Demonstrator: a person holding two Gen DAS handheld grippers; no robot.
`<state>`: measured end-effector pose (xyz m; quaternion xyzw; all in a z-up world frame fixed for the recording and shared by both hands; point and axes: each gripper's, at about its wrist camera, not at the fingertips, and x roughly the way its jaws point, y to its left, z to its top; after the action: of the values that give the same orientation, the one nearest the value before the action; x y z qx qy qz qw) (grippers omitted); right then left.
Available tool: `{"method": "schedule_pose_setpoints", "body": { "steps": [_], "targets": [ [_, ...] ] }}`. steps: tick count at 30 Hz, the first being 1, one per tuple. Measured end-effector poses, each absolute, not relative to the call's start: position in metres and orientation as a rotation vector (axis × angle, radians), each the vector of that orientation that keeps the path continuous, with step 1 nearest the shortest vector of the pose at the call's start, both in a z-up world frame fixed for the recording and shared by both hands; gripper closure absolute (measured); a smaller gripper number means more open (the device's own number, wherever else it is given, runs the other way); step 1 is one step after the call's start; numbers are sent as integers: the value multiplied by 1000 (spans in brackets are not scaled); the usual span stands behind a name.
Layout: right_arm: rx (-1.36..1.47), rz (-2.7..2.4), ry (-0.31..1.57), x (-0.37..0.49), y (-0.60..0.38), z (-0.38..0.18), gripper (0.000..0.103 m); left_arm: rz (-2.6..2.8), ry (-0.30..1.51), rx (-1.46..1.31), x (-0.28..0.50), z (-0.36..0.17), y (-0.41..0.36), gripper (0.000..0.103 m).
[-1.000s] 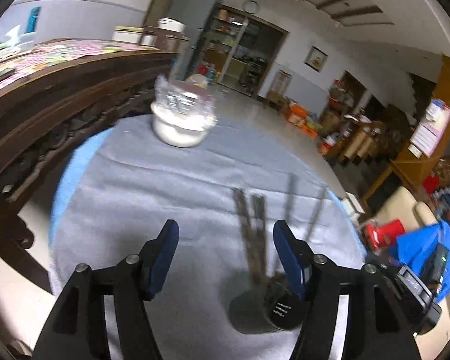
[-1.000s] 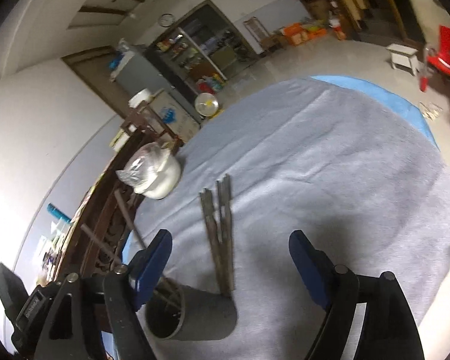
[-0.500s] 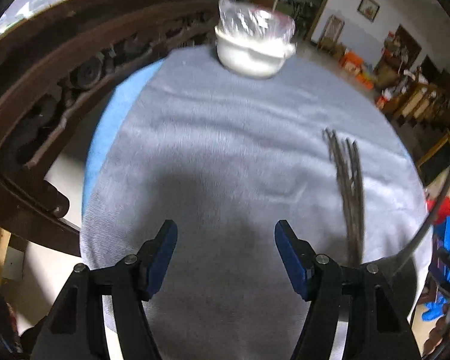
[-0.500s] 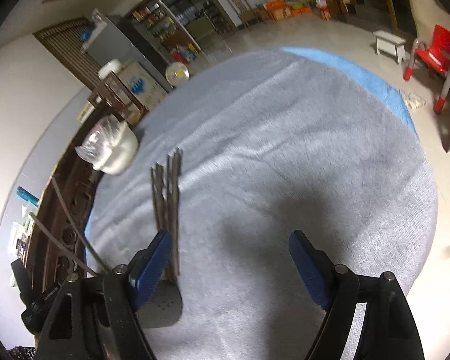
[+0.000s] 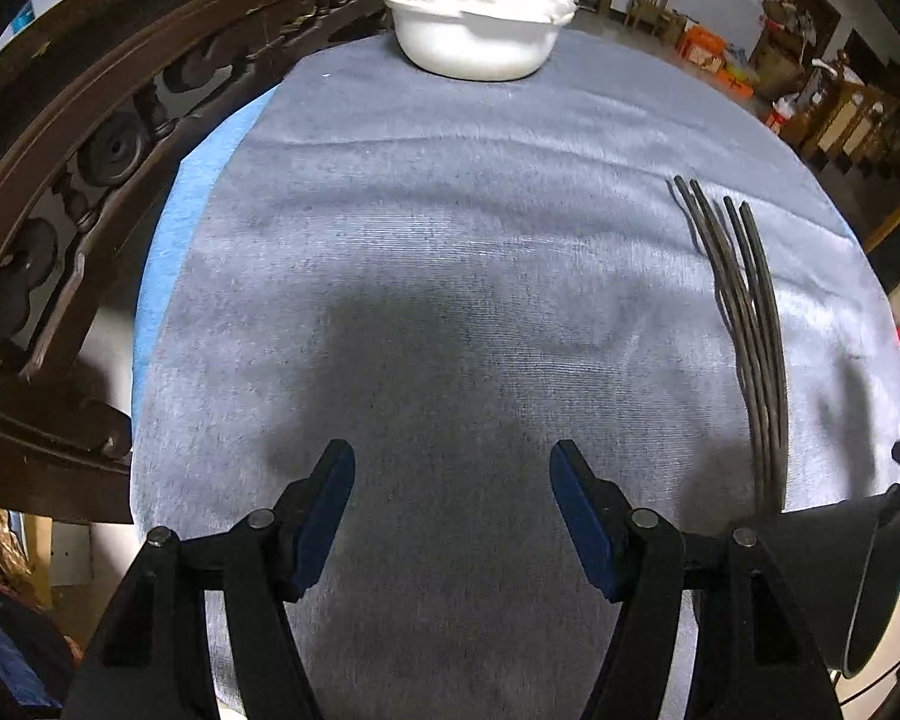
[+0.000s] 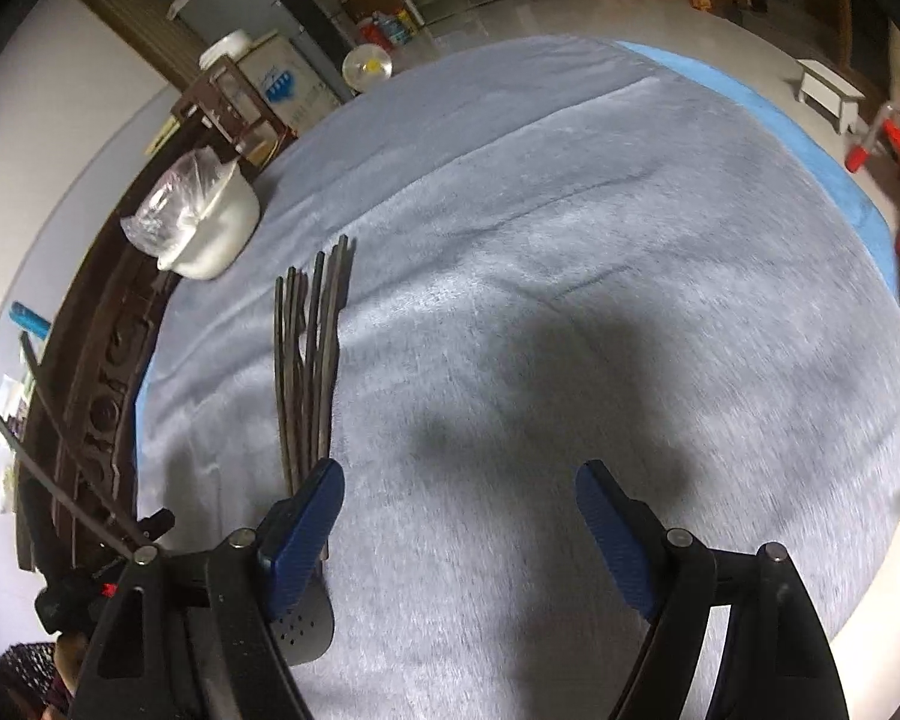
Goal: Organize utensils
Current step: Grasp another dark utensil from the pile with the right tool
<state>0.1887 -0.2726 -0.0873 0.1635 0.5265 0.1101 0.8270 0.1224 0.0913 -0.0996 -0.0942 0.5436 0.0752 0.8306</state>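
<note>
Several dark chopsticks lie in a bundle on the grey cloth, right of my left gripper, which is open and empty. A dark utensil cup sits at the chopsticks' near end, at the right edge. In the right wrist view the chopsticks lie left of centre, reaching my left finger, and the cup's perforated base shows behind that finger. My right gripper is open and empty above bare cloth. Two more chopsticks stick up at the far left.
A white bowl with a plastic bag in it stands at the table's far edge, also in the right wrist view. A carved dark wood frame borders the left side. Grey cloth covers the round table.
Both grippers have pulled back and tilted down toward the table. The cup has shifted from under the left gripper to the right edge of its view. Both stay open.
</note>
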Motion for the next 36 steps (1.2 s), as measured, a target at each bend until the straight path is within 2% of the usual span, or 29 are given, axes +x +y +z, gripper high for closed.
{"method": "schedule_pose_setpoints", "body": {
  "steps": [7,9,11,14,17,25,26,27,29,36],
  "targets": [
    [313,293,1162,219,-244,-90,24,148,1177,-195,131,-107,87,35],
    [304,317,1189,231,-232,-90,43,144,1177,-194,132,-106,86,35],
    [295,344,1231,247,-217,-93,53,143,1179,-198,133,-107,87,35],
    [273,368,1265,266,-196,-96,55,140,1180,-207,135,-108,89,35],
    [252,392,1299,286,-177,-103,62,142,1182,-219,136,-109,93,35],
    [205,391,1366,314,-147,-126,63,140,1195,-236,145,-116,102,35],
    [202,386,1358,316,-146,-127,68,139,1195,-236,146,-116,103,35],
    [194,382,1357,316,-148,-128,80,137,1195,-235,147,-116,103,35],
    [227,387,1359,318,-150,-127,88,136,1197,-234,150,-117,103,35],
    [247,406,1356,317,-171,-119,88,128,1198,-241,157,-118,100,35]
  ]
}}
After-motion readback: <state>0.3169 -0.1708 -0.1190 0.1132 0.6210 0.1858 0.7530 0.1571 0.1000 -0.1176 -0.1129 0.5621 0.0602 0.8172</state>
